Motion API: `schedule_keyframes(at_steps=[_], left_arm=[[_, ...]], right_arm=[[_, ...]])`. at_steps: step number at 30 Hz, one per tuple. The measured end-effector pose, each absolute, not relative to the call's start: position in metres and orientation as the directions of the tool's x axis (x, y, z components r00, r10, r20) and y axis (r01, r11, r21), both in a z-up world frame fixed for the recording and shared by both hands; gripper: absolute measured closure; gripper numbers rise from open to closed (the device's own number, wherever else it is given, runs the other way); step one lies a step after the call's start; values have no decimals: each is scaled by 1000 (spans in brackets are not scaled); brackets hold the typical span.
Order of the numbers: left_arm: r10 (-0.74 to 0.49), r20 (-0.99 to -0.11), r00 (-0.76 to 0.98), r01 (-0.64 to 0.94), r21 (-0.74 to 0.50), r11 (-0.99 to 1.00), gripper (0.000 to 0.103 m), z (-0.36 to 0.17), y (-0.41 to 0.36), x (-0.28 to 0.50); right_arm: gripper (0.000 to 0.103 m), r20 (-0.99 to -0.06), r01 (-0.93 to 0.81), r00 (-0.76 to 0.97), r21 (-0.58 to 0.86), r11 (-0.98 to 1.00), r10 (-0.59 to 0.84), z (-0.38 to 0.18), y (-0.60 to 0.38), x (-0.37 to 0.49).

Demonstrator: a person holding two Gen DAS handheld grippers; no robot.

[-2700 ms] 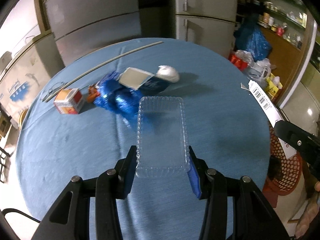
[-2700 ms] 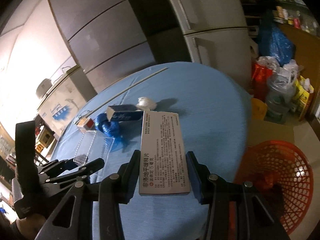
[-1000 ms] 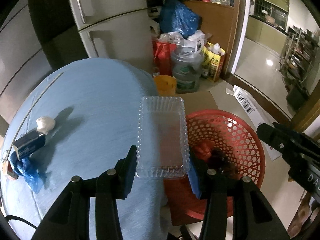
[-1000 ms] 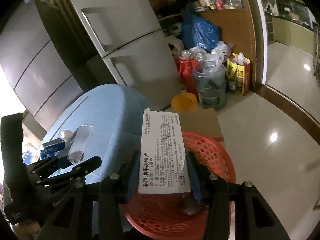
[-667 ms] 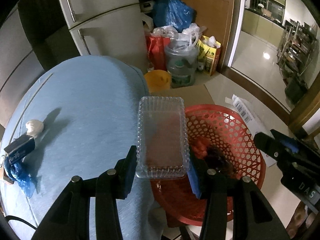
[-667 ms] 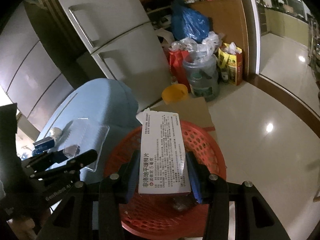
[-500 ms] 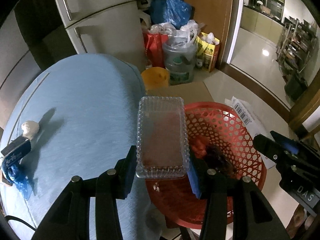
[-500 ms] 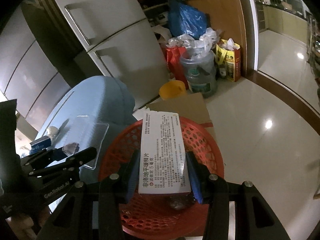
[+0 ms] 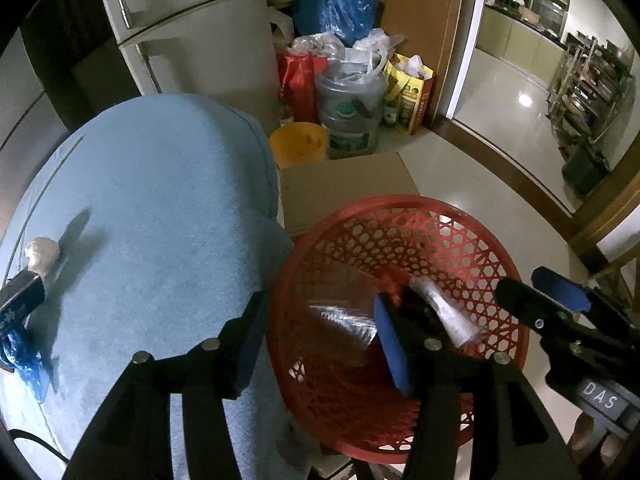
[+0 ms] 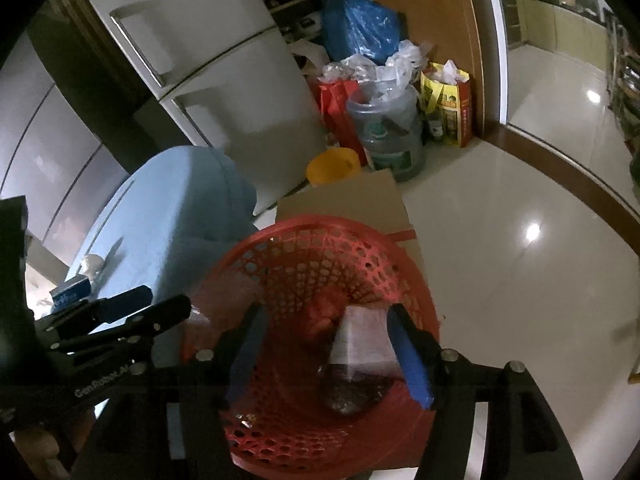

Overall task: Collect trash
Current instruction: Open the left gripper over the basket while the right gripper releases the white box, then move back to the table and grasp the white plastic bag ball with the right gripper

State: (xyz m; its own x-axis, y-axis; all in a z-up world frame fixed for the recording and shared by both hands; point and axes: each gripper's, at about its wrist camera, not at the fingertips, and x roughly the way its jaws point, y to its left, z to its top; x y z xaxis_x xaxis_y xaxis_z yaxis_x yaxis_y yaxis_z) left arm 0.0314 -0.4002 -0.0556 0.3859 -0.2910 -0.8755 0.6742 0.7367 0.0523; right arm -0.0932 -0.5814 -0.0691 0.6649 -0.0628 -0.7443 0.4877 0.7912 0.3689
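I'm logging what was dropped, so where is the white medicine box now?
In the right wrist view the white medicine box lies inside the red basket, below the open right gripper, beside reddish trash.

Fridge (image 9: 192, 36), water jug (image 9: 350, 110), yellow bucket (image 9: 298, 148).

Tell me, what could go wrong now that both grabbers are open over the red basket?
1. The clear tray looks blurred, likely mid-fall near the basket rim closest to the table, so it might tip out.
2. The white box leans on the trash, not flat; it could slide.
3. The left gripper and right gripper, jaws open, hang close together over the basket. They might bump when turning back for the dark box and tissue ball.
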Motion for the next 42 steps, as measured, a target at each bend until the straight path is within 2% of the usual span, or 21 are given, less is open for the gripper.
schedule_keyframes(at_steps=[8, 9, 11, 12, 20, 28, 35, 42], left_arm=[[-305, -876, 374, 682, 37, 731, 47, -55, -400, 30], [-310, -876, 368, 687, 32, 726, 45, -55, -401, 29], [-318, -879, 355, 697, 22, 717, 34, -55, -401, 29], [-326, -878, 350, 699, 13, 715, 33, -54, -400, 28], [-353, -855, 379, 657, -20, 754, 33, -31, -370, 34], [-322, -833, 449, 510, -57, 859, 32, -11, -281, 51], [-237, -814, 530, 304, -78, 949, 32, -6, -175, 65], [-129, -830, 543, 90, -95, 991, 32, -29, -73, 66]], right_arm=[[36, -729, 522, 678, 385, 761, -96, -61, -589, -101], [36, -728, 524, 679, 388, 758, -96, -61, -589, -102], [36, -729, 527, 678, 392, 754, -95, -61, -589, -104], [36, -729, 527, 678, 394, 753, -93, -61, -588, -104], [36, -727, 503, 683, 398, 768, -71, -59, -577, -101], [36, -720, 436, 693, 388, 812, -28, -53, -544, -82], [35, -712, 335, 702, 364, 869, 27, -37, -497, -58], [35, -709, 211, 684, 421, 882, 174, -31, -439, -20]])
